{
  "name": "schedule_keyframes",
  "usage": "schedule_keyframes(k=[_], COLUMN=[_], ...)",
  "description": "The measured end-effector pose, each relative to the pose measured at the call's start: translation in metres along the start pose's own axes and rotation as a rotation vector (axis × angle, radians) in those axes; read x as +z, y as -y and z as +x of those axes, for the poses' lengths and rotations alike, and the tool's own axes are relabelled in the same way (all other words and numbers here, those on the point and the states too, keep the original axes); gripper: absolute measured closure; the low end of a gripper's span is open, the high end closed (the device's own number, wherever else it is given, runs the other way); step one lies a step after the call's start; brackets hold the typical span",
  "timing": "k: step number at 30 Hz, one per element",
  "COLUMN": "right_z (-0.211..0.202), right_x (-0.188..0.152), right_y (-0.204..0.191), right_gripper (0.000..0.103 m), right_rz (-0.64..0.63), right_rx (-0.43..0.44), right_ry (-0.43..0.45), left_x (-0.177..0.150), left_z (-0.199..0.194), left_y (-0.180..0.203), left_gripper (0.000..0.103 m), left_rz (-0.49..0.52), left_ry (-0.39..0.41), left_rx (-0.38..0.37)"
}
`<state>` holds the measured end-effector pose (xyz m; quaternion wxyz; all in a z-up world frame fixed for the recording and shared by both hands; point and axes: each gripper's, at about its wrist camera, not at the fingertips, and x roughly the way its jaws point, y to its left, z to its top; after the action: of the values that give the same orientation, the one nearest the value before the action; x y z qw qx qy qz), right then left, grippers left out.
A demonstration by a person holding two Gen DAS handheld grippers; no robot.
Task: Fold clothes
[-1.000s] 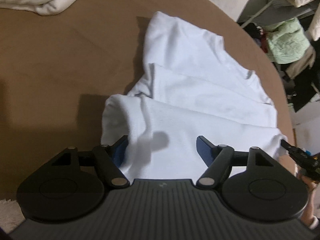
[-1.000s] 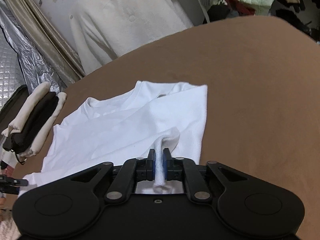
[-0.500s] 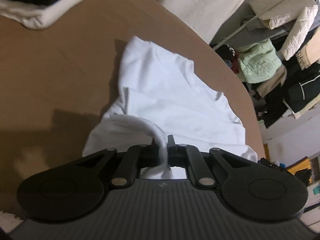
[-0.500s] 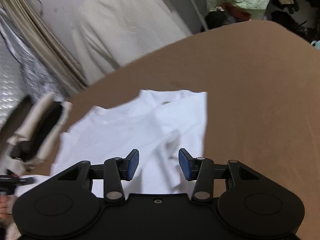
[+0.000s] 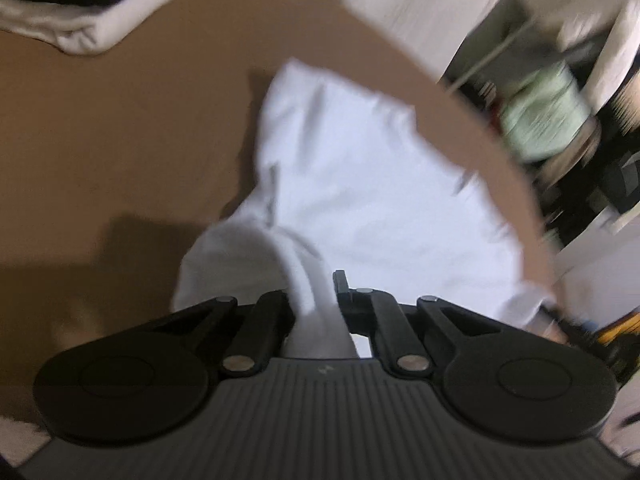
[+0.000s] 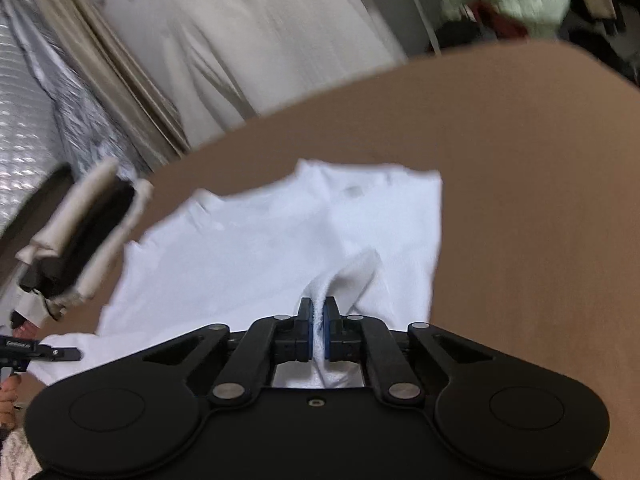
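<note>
A white T-shirt [image 5: 360, 184] lies crumpled on the brown table [image 5: 120, 120]. My left gripper [image 5: 320, 292] is shut on a raised fold at the shirt's near edge, and the cloth runs up between its fingers. In the right wrist view the same T-shirt [image 6: 260, 248] spreads over the table [image 6: 520, 200]. My right gripper [image 6: 318, 320] has its jaws closing, and the blue pads press a narrow ridge of the shirt's cloth between them. The tip of the left gripper [image 6: 40, 354] shows at that view's left edge, at the shirt's other corner.
A stack of folded cream and black clothes [image 5: 80, 20] sits at the table's far left, seen also as the stack [image 6: 80, 240] in the right wrist view. A cream garment [image 6: 272, 48] hangs behind the table. Piled clothes [image 5: 544, 120] lie beyond the table's right edge.
The left gripper went from wide open to shut on a fold of the shirt. The right gripper let go of the cloth, opened, then closed on a ridge of it again.
</note>
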<state>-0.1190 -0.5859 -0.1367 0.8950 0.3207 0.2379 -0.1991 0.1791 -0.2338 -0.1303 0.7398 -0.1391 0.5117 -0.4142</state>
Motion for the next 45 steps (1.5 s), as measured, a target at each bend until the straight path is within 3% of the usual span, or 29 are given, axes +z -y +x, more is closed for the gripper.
schedule_keyframes(k=[3,6,11,16,19,21,22,25,27,30,32,33,35,36,38,40,45], right_z=[-0.030,-0.059,-0.086,-0.076,-0.038,-0.005,0.010,0.031,0.031,0.020,0.017,0.018,0.025,0.028,0.029,0.029,0.044], right_x=[0.003,0.002,-0.011,0.037,0.070,0.081,0.080,0.060,0.049,0.055,0.061,0.062,0.063,0.062,0.051,0.038,0.023], right_y=[-0.003,-0.002,0.006,-0.006,-0.006,0.000,0.009,0.053,0.078,0.080,0.067,0.060,0.041,0.033,0.017,0.004,-0.045], right_gripper=[0.096,0.096,0.096,0.096,0.095,0.091,0.090,0.090,0.090,0.087,0.070,0.068,0.068,0.068,0.068,0.068,0.065], right_rz=[0.045,0.124,0.255,0.149,0.095,0.044,0.053,0.210,0.341,0.362,0.302,0.261,0.124,0.061,-0.030,-0.094,-0.350], right_rx=[0.084,0.173,0.275,0.234,0.129,-0.011,-0.075,-0.147,-0.165,-0.103,-0.083,-0.087,-0.138,-0.174,-0.228,-0.203,-0.161], right_ry=[0.108,0.206,0.282,0.268,0.213,0.176,0.178,0.164,0.137,0.152,0.172,0.164,0.105,0.080,0.032,-0.020,-0.078], left_x=[0.008,0.008,0.027,0.088,0.117,0.119,0.118,0.114,0.117,0.120,0.126,0.128,0.117,0.109,0.102,0.102,0.092], left_z=[-0.013,-0.020,-0.012,0.030,0.077,0.096,0.101,0.088,0.064,0.035,0.035,0.036,0.041,0.044,0.045,0.041,0.037], left_y=[-0.007,-0.012,-0.012,0.010,-0.004,-0.024,-0.036,-0.075,-0.088,-0.090,-0.077,-0.071,-0.044,-0.035,-0.024,-0.016,0.021], left_gripper=[0.098,0.098,0.098,0.098,0.094,0.080,0.066,0.059,0.050,0.042,0.042,0.042,0.042,0.042,0.044,0.044,0.045], left_rz=[-0.077,-0.090,-0.136,-0.039,-0.124,-0.245,-0.299,-0.424,-0.438,-0.380,-0.283,-0.232,-0.065,-0.014,0.026,0.054,0.343], left_ry=[0.070,0.105,0.102,0.077,0.102,0.134,0.126,0.115,0.156,0.241,0.180,0.149,0.089,0.077,0.069,0.084,0.168], left_rx=[-0.112,-0.092,-0.168,-0.098,-0.029,0.088,0.126,0.047,0.001,-0.009,0.020,0.041,0.217,0.252,0.220,0.170,0.184])
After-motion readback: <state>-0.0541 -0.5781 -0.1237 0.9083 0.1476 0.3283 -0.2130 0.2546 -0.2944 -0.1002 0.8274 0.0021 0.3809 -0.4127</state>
